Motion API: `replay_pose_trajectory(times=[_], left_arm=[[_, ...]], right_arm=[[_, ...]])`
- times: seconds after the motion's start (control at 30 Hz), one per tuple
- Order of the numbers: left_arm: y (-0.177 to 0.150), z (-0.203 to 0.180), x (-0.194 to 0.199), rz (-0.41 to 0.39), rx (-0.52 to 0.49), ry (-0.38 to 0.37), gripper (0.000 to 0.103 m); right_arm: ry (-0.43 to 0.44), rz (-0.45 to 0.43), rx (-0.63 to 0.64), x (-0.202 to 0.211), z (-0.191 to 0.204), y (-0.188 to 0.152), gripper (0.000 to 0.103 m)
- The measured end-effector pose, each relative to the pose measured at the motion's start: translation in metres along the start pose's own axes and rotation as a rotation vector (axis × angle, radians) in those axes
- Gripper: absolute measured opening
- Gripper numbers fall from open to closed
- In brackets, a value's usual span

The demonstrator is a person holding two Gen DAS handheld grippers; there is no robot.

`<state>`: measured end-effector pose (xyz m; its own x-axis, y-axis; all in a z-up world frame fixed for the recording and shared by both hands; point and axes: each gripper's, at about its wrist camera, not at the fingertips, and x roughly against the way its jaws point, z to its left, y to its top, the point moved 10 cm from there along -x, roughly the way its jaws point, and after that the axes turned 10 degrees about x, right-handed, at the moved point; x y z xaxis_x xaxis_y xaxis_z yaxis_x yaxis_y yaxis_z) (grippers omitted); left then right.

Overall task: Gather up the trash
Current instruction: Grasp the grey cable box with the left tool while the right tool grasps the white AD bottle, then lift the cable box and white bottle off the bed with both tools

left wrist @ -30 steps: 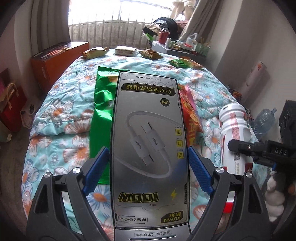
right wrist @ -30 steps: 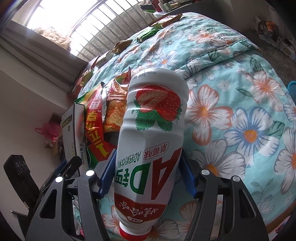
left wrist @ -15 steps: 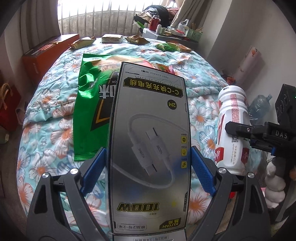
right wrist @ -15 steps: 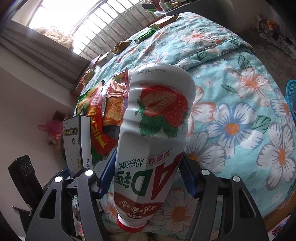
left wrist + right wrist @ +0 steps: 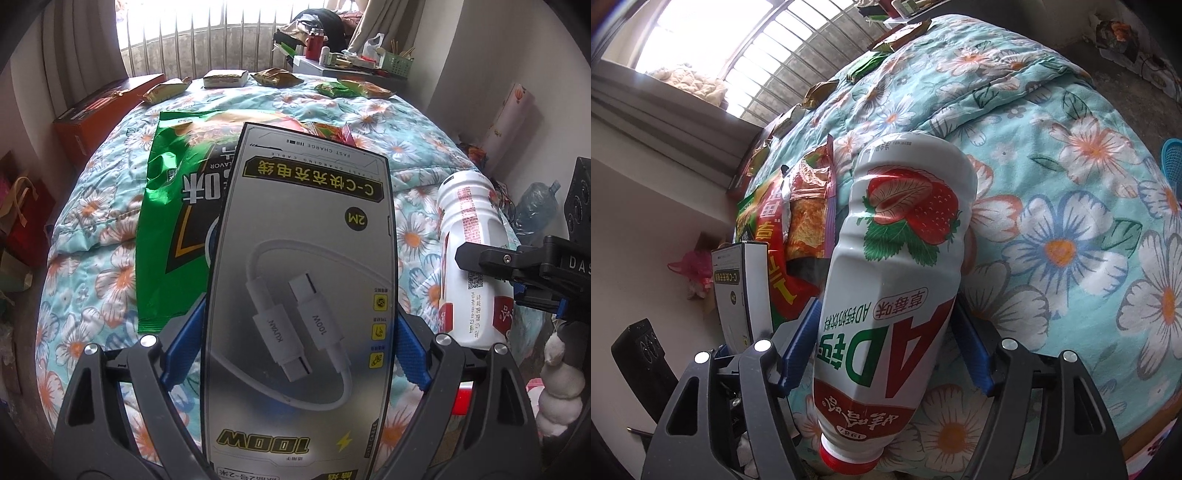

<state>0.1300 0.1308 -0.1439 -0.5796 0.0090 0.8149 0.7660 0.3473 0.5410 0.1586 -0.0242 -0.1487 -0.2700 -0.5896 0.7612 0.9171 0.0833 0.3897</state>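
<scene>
The bed (image 5: 92,229), under its flowered quilt, carries most of the trash: a green snack bag (image 5: 173,221) flat mid-bed and small wrappers (image 5: 273,76) along the far edge, all apparently uncollected. The left gripper (image 5: 299,343) is clenched on a grey cable box (image 5: 299,295), its fingers (image 5: 184,343) pinching the 2 long edges, probably to carry it off the bed. The right gripper (image 5: 886,343) has the strawberry drink bottle (image 5: 897,258) cap-down between its fingers (image 5: 799,343); they are opening and the right-hand pad stands clear, likely dropping it somewhere below, out of view.
</scene>
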Motion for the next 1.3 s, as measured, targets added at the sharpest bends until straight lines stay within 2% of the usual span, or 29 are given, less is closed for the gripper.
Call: replay_pose_trajectory(times=[0.9,1.17,1.3], left_arm=[[0.0,-0.008,0.011,-0.025,-0.015,-0.012,0.084],[0.0,-0.009,0.015,-0.032,-0.014,-0.016,0.083],[0.001,-0.008,0.018,-0.039,-0.012,-0.015,0.083]], right_arm=[[0.096,-0.028,-0.072,0.005,-0.006,0.0,0.062],[0.115,-0.038,-0.065,0.013,-0.004,0.002,0.062],[0.168,-0.021,-0.02,0.024,0.001,0.004,0.062]])
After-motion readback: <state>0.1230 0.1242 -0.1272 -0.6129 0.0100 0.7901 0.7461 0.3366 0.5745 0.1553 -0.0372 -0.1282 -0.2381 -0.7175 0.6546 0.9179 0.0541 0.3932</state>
